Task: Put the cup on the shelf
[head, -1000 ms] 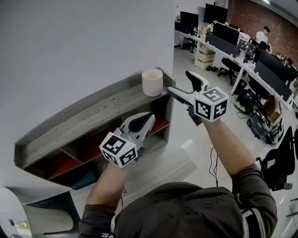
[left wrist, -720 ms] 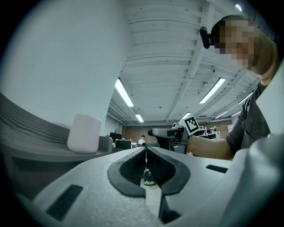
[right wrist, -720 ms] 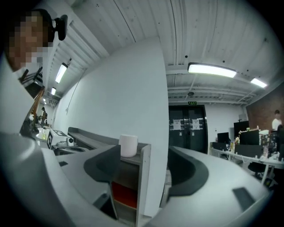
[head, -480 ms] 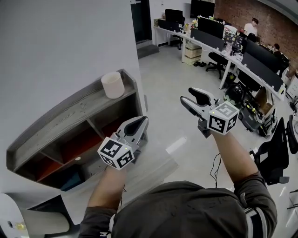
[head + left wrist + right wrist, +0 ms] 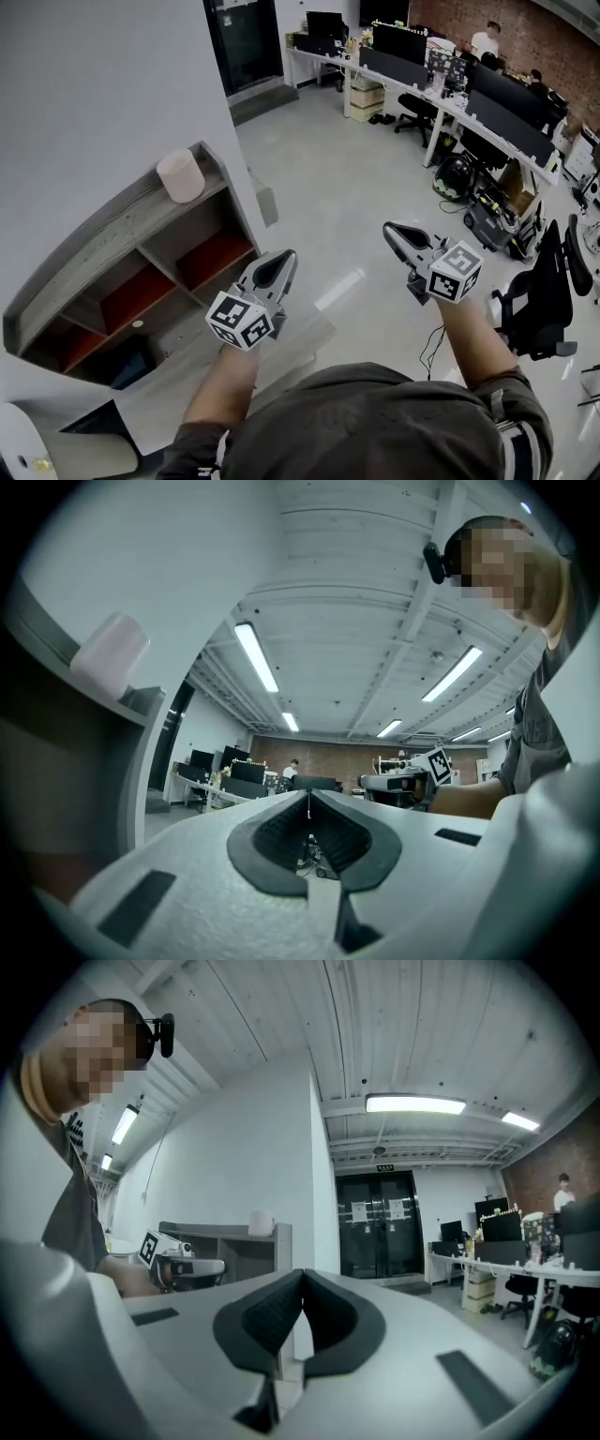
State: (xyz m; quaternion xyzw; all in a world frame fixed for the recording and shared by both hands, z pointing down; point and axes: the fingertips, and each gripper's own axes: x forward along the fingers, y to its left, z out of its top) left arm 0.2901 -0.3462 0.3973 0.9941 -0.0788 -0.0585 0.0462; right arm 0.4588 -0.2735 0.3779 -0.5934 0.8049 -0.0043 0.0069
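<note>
Cup: plain white, upright, standing at the end of the top board.
Shelf: grey wood, open compartments with red floors.

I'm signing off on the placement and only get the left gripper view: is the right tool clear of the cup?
Observer: Yes. In the head view the right tool is well away from the cup, out over the floor.
Operator: Is anything between its jaws?
Observer: No. The right gripper view shows them closing shut with nothing between them.
Operator: Where does the cup sit?
Observer: It stands upright on top of the shelf, at its end, near the wall.
</note>
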